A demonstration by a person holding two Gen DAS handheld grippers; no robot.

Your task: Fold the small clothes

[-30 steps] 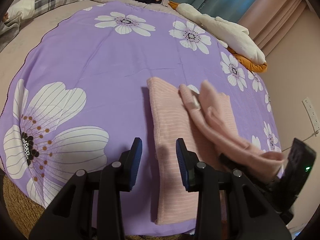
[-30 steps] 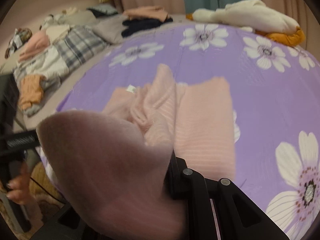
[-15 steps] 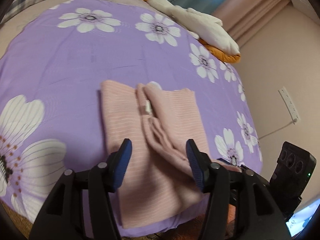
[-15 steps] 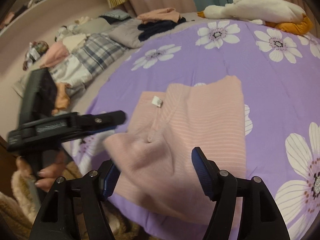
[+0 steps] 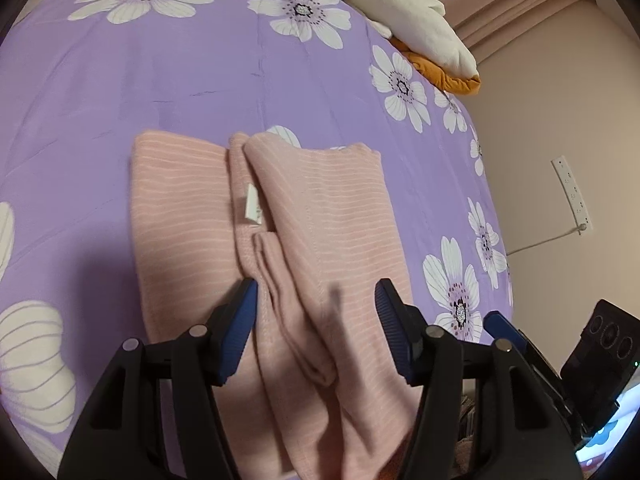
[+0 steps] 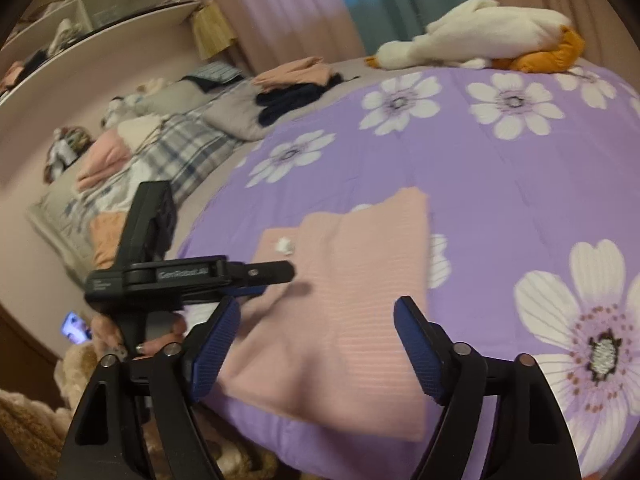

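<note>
Fabric first: the pink striped garment (image 5: 320,220) is lying on the purple floral bedspread (image 5: 160,80), close to the near edge of the bed. From my left wrist cam it's folded into long panels, with a narrower strip bunched up along the middle and a small white tag (image 5: 252,208) poking out of the seam between the layers. Same garment (image 6: 360,300) in the right wrist cam, a bit blurry, lying flat with the tag (image 6: 285,246) at its far left corner.

My left gripper (image 5: 316,308) has its fingers wide apart, hovering just over the near end of the garment, nothing between them but air. The blue pads (image 5: 240,320) sit on either side of that bunched middle strip; I can't tell if they touch the cloth. From the right cam I can see the left gripper (image 6: 276,276) side-on at the garment's left edge.

My right gripper (image 6: 316,336) is also spread open, empty, over the near part of the garment.

Off at the far side of the bed there's a white plush goose (image 6: 480,36) with orange feet, plus a stack of folded clothes (image 6: 296,84) near the plaid pillow (image 6: 188,148). Power strip (image 5: 570,192) on the wall to the right.
</note>
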